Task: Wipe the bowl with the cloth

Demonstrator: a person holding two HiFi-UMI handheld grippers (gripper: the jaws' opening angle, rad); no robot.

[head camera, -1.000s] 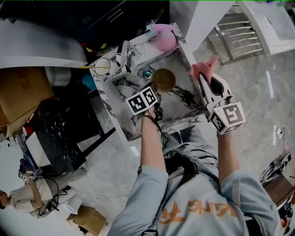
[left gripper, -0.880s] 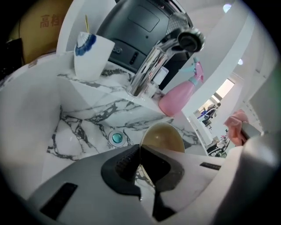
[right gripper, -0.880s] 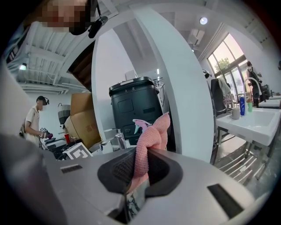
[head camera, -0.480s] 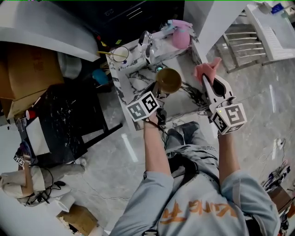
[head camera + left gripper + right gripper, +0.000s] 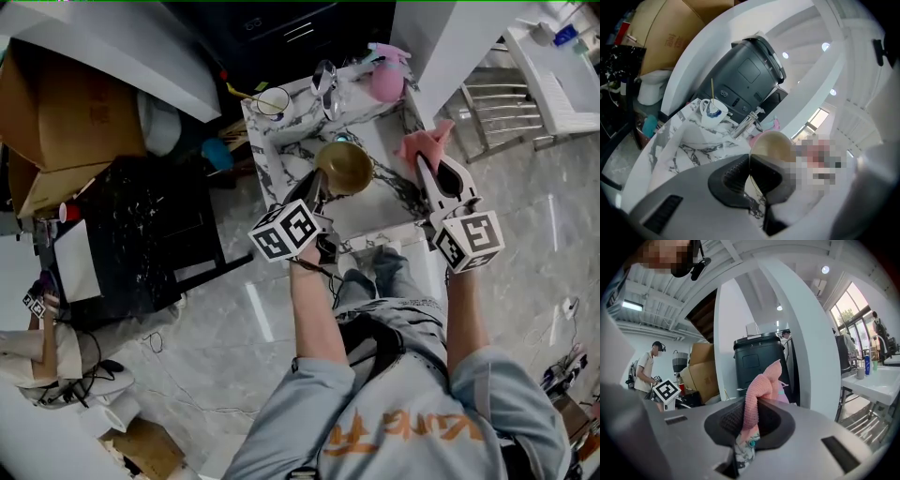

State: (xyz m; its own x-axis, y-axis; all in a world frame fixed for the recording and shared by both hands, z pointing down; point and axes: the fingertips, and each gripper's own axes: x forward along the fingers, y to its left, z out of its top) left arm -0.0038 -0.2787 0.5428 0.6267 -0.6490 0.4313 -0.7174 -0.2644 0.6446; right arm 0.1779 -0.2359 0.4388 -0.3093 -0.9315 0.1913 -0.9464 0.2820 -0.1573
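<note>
Nothing had shifted: my left gripper still pinched the bowl by its rim, my right gripper clamped the cloth, and wiping hadn't started.

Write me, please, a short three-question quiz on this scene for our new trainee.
1. True or false: the pink cloth lies flat on the marble counter.
2. Pick one: the left tool is shut on the rim of (a) the white cup, (b) the brown bowl, (c) the faucet.
3. Short answer: is the pink cloth touching the brown bowl?

Key
1. False: it is clamped in the right tool, held up off the counter.
2. b.
3. No: the head view shows a gap between them.
</note>
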